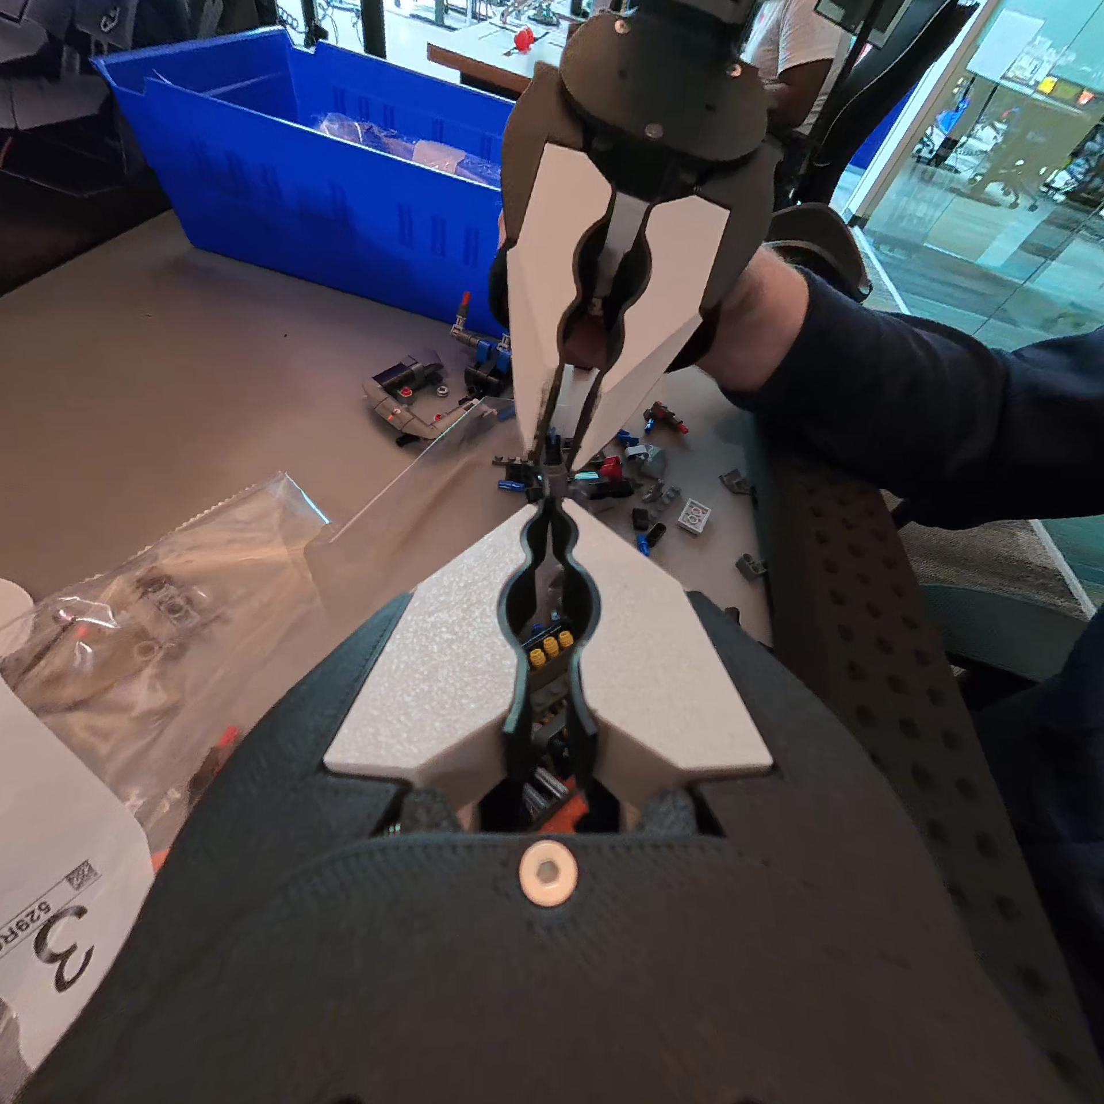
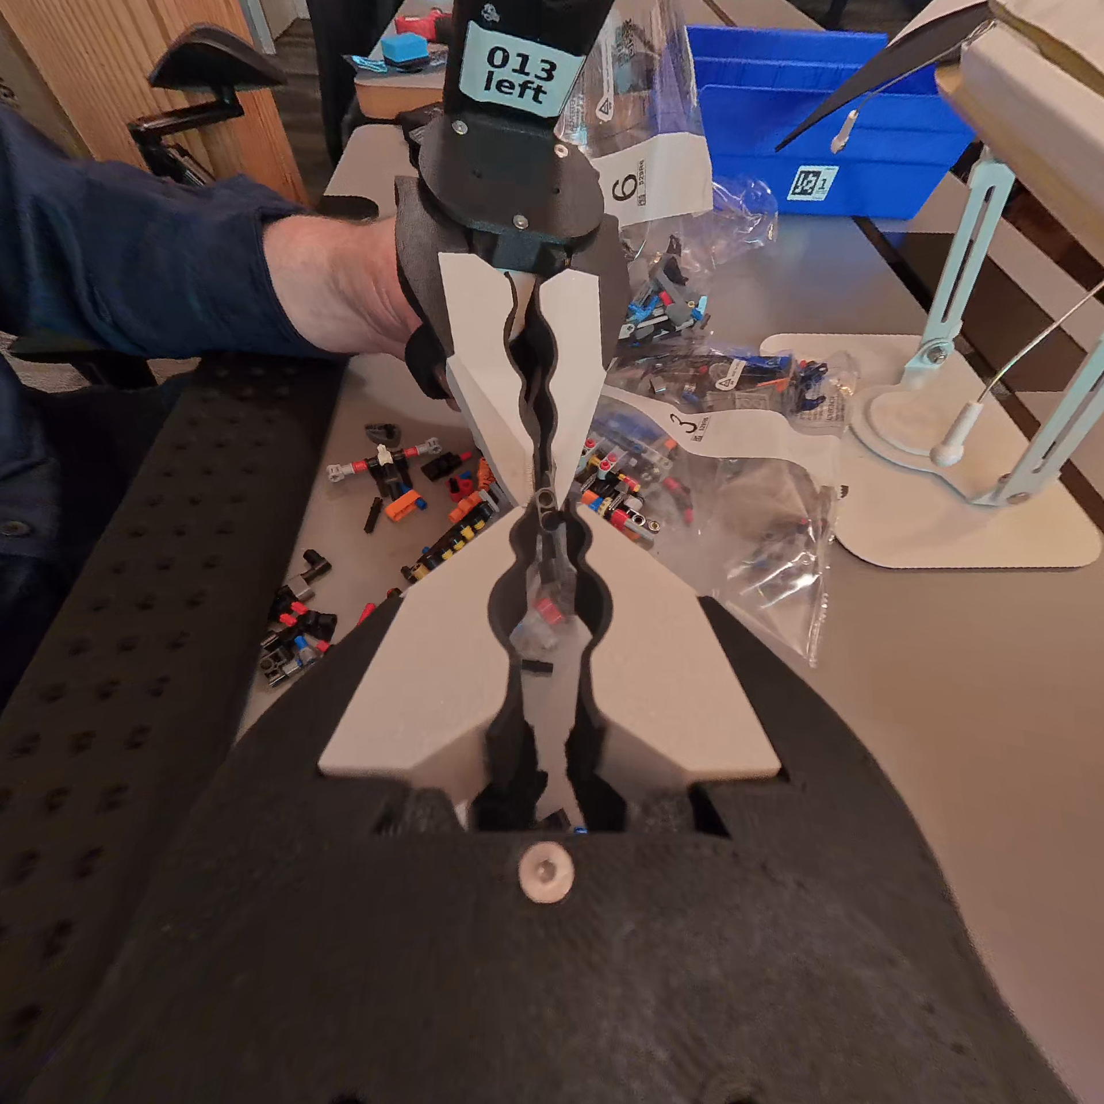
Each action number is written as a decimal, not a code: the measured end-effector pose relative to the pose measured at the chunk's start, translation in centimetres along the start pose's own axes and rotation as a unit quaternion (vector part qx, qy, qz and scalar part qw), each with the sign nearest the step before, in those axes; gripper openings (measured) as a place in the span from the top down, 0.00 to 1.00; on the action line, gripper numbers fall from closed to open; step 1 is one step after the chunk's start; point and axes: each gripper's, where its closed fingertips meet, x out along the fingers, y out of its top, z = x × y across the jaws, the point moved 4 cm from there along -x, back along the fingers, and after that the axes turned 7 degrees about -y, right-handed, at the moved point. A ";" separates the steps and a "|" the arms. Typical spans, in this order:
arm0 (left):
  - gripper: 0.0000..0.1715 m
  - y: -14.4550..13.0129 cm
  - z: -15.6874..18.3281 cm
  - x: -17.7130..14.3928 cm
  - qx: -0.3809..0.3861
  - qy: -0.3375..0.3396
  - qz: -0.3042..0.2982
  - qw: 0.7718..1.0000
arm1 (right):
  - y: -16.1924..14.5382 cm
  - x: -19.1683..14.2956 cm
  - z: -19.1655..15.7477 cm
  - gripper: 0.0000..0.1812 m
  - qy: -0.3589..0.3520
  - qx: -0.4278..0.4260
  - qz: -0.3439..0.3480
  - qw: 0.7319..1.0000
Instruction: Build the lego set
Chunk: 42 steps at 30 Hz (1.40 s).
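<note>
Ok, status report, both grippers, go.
Left gripper and right gripper shut tip to tip on small grey piece. Loose pieces below. Nothing blocking.

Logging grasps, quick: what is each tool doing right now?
Left tool: closed on the small dark grey lego piece.
Right tool: closed on that piece's other end.

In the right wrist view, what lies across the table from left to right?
Black perforated mat → loose lego pieces → left gripper → clear parts bags → white stand base.
</note>
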 end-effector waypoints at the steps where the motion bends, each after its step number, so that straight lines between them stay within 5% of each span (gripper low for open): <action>1: 1.00 0.0 0.0 0.0 0.002 0.003 0.000 1.000 | 0.0 0.0 0.0 0.97 0.004 0.004 0.000 1.000; 14: 1.00 0.8 0.5 -0.1 0.018 -0.009 0.029 0.999 | 1.1 -0.7 -0.2 1.00 0.038 0.042 0.039 0.998; 21: 1.00 -0.3 -0.1 -0.6 0.067 0.053 -0.042 0.995 | 2.4 -2.0 -0.1 1.00 0.034 0.042 0.078 0.995; 25: 1.00 0.6 0.3 -0.6 0.059 0.032 -0.014 0.998 | 2.7 -3.6 0.7 1.00 0.013 0.050 0.094 0.994; 33: 0.94 1.6 1.3 -0.2 0.062 0.000 0.036 0.997 | 1.9 -1.1 -0.1 1.00 0.041 0.058 0.066 0.995; 42: 0.98 1.9 1.3 -0.2 0.067 0.002 0.048 0.997 | 1.7 -0.5 -0.4 1.00 0.058 0.066 0.065 0.994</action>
